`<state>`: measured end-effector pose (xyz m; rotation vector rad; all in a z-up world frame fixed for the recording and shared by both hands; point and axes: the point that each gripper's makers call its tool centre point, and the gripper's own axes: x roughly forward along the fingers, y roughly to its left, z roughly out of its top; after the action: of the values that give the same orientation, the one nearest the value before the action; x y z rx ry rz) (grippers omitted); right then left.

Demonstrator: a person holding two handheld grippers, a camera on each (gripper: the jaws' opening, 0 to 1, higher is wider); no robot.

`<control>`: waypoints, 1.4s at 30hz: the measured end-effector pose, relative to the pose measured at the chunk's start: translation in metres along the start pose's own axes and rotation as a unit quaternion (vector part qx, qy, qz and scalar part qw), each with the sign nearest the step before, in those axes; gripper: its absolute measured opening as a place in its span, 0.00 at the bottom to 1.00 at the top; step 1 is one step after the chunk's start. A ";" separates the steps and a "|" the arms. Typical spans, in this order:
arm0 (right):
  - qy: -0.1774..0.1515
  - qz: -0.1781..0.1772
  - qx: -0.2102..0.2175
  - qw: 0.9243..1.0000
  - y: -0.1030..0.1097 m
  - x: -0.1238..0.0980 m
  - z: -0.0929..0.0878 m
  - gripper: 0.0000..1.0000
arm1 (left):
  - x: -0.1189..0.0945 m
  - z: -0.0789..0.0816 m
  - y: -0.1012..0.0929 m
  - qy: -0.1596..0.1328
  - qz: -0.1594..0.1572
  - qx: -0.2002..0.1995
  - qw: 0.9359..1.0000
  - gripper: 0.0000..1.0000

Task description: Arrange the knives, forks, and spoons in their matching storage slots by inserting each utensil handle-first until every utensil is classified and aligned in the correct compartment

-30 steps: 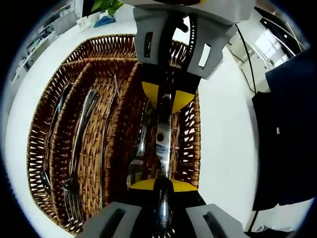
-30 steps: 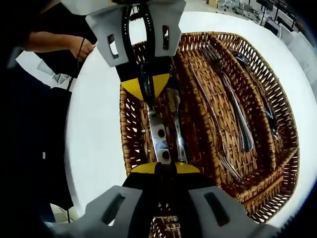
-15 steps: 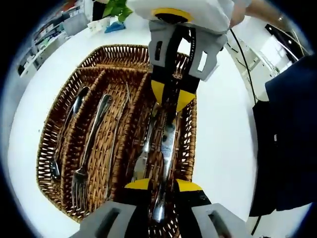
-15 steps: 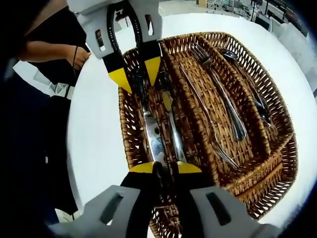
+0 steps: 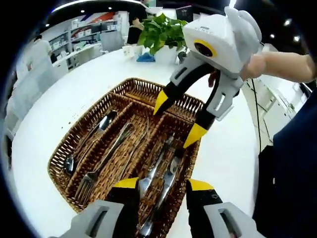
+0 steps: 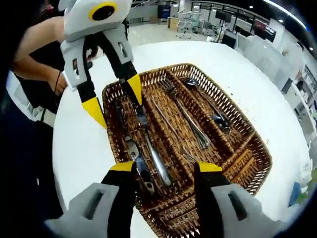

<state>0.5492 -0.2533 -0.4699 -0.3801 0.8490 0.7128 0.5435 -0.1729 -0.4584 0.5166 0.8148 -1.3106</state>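
Note:
A wicker basket [image 5: 132,82] with three long slots lies on a white table [image 5: 59,99]. Two knives [image 5: 163,166] lie in its right slot, forks [image 5: 106,158] in the middle one, spoons [image 5: 94,136] in the left one. My left gripper [image 5: 163,184] hovers open above the knives' near ends, nothing between its jaws. Over the far end of the knife slot my right gripper [image 5: 178,119] hangs open. In the right gripper view the basket [image 6: 257,144] holds knives [image 6: 148,148], forks [image 6: 185,116] and spoons [image 6: 210,111]; the right gripper [image 6: 165,167] and left gripper [image 6: 114,99] are both open and empty.
A potted plant [image 5: 161,32] and small items stand at the table's far edge. A person's hand [image 5: 255,64] holds the right gripper; an arm [image 6: 37,44] and dark clothing flank the table. White tabletop [image 6: 237,69] surrounds the basket.
Both grippers were shut on one knife over its slot. They have opened and lifted away, and the knife now lies in the knife slot beside the other.

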 end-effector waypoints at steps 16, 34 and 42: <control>-0.060 -0.066 0.070 0.994 0.003 -0.049 -0.011 0.99 | -0.037 -0.010 -0.012 -0.096 0.055 -0.097 0.989 0.85; -0.075 -0.116 0.113 0.984 0.004 -0.115 -0.062 0.99 | -0.077 -0.024 -0.032 -0.152 0.084 -0.158 0.972 1.00; -0.073 -0.126 0.119 0.982 0.010 -0.129 -0.074 0.99 | -0.093 -0.032 -0.034 -0.160 0.105 -0.163 0.968 1.00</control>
<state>0.4435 -0.3421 -0.4139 -0.2130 0.7205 0.3932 0.4984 -0.0966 -0.4033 0.1191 0.6678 -1.0049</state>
